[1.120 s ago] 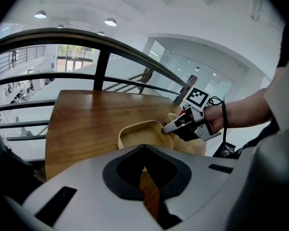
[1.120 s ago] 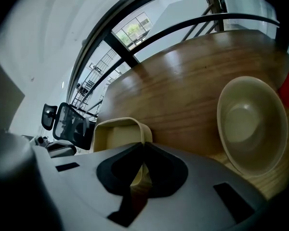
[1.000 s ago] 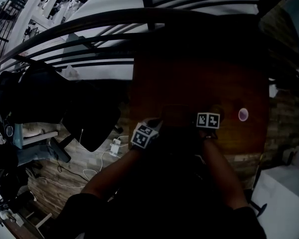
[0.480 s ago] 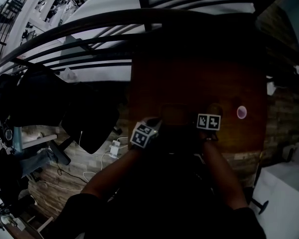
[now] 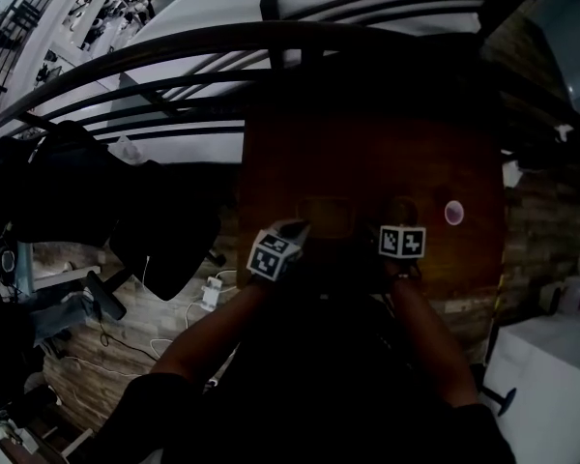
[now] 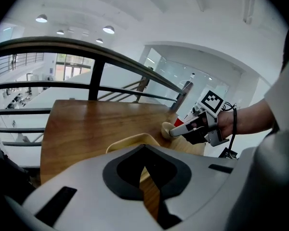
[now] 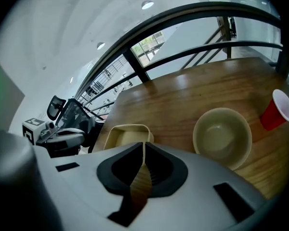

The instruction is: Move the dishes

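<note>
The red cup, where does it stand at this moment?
In the right gripper view the red cup stands at the far right of the wooden table, close beside the round beige bowl, on the bowl's right.

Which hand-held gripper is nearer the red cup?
Right. The right hand-held gripper, empty jaws just closing, is at the bowl beside the red cup; the left hand-held gripper is past the square dish.

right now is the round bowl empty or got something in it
Empty. The right gripper view looks into the bowl: only its bare beige inside shows.
</note>
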A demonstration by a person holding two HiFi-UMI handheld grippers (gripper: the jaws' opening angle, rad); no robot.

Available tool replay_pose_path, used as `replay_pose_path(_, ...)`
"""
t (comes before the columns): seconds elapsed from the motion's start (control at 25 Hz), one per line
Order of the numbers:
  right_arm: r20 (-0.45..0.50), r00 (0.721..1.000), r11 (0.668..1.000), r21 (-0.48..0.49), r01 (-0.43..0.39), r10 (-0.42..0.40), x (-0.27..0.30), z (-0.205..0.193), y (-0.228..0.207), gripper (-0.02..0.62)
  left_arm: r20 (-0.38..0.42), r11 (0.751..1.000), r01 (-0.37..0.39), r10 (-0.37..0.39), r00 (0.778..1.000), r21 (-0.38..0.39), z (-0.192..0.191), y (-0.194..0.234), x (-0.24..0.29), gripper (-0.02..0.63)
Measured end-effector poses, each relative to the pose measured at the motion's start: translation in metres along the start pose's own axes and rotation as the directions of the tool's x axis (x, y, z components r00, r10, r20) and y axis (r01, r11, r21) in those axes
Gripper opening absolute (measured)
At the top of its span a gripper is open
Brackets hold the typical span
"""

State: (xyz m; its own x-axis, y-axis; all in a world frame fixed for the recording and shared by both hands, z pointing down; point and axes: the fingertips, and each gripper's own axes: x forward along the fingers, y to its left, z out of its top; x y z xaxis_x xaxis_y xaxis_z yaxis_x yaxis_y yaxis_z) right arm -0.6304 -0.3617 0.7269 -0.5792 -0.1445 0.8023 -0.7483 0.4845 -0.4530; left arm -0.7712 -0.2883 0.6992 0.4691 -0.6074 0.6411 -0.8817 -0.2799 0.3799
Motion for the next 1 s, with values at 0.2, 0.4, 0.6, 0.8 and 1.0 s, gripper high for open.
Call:
replay_pose_path(0.2,0.004,0.999,0.996,-0.071,-0.05,0.051,-0.034,-0.004,0.001,0.011,0.057,1.0,-0.026,0.026,0.998,0.0,0.019,-0.031,-0.006,-0.009)
replay_pose_path(0.4,-0.018,0.991,0.977,-0.167,-0.132,0.131,-0.072,-0.015,-0.006,0.011,0.118,0.995,-0.084,0.078,0.99,0.045,0.032,-0.073,-0.007,-0.011)
replay_pose_path(0.6,-0.022,0.982,0.96,-0.207,-0.189,0.188,-0.118,-0.042,-0.024,0.011,0.157,0.991,-0.125,0.116,0.981,0.048,0.025,-0.13,-0.006,-0.009)
replay_pose_path(0.8,-0.018,0.97,0.945,-0.224,-0.239,0.241,-0.151,-0.073,-0.044,0.011,0.189,0.988,-0.156,0.151,0.97,0.015,0.008,-0.181,-0.011,-0.009)
replay_pose_path(1.0,-0.015,0.953,0.925,-0.237,-0.297,0.303,-0.183,-0.095,-0.046,0.011,0.216,0.98,-0.199,0.198,0.956,-0.016,-0.012,-0.223,-0.032,-0.009)
